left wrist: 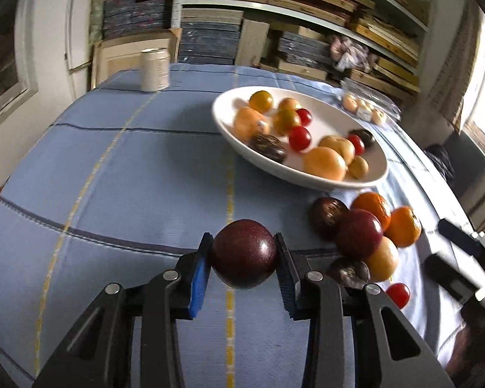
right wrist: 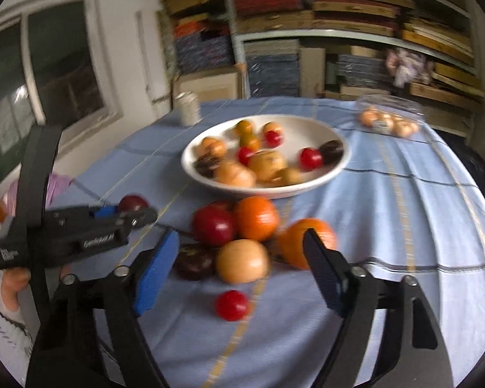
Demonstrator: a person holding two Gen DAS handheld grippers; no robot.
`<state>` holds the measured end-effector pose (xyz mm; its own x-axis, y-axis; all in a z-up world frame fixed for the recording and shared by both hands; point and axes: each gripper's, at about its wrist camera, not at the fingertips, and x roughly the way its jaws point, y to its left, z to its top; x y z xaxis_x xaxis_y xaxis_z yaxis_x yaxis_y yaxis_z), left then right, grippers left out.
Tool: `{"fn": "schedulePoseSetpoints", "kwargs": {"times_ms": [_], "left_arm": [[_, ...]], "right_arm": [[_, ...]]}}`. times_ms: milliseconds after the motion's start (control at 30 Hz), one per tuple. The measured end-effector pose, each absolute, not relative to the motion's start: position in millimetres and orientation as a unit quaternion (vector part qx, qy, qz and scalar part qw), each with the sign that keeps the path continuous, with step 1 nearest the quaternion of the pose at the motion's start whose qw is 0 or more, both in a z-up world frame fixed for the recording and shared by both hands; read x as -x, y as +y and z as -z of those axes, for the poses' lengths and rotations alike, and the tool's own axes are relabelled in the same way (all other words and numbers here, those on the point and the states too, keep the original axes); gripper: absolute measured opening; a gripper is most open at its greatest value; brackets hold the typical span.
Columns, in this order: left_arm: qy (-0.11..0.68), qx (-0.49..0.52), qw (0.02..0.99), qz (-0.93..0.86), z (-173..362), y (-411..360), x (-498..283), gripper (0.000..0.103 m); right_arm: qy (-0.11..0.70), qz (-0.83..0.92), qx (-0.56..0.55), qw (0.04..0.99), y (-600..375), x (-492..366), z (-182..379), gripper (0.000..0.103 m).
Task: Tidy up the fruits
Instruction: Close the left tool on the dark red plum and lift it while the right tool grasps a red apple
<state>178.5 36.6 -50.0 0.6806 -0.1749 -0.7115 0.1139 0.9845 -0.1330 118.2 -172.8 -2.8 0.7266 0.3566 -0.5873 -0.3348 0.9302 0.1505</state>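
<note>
My left gripper point(left wrist: 244, 252) is shut on a dark red plum point(left wrist: 244, 253) and holds it above the blue tablecloth, left of a pile of loose fruit. It also shows in the right wrist view point(right wrist: 131, 210) with the plum point(right wrist: 132, 203). A white bowl point(left wrist: 307, 177) point(right wrist: 336, 144) farther back holds several oranges, cherry tomatoes and dark fruits. My right gripper point(right wrist: 242, 242) is open and empty, just in front of the loose pile: a red apple point(right wrist: 214, 225), two oranges point(right wrist: 256, 217), a pale orange fruit point(right wrist: 242, 261), a dark fruit point(right wrist: 194, 263) and a cherry tomato point(right wrist: 231, 305).
A pale can point(left wrist: 154, 69) point(right wrist: 187, 109) stands at the table's far left. A clear pack of small round items point(left wrist: 365, 108) point(right wrist: 388, 123) lies at the far right. Shelves of stacked boards stand behind the table.
</note>
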Motion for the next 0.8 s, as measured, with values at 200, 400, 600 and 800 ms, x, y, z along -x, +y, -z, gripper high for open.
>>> {"fn": "schedulePoseSetpoints", "kwargs": {"times_ms": [200,400,600,800], "left_arm": [[0.382,0.058,0.920,0.070,41,50,-173,0.038],[0.379,0.058,0.920,0.079,37,47,-172,0.038],[0.379,0.062,0.919,0.084,37,47,-171,0.038],[0.384,0.059,0.918,0.085,38,47,-172,0.038]], "right_arm": [[0.357,-0.211,-0.038,0.909,-151,-141,11,0.058],[0.376,-0.200,-0.052,0.903,-148,-154,19,0.056],[0.381,-0.195,-0.026,0.903,-130,-165,21,0.056],[0.385,-0.190,0.012,0.903,-116,-171,27,0.047]]}}
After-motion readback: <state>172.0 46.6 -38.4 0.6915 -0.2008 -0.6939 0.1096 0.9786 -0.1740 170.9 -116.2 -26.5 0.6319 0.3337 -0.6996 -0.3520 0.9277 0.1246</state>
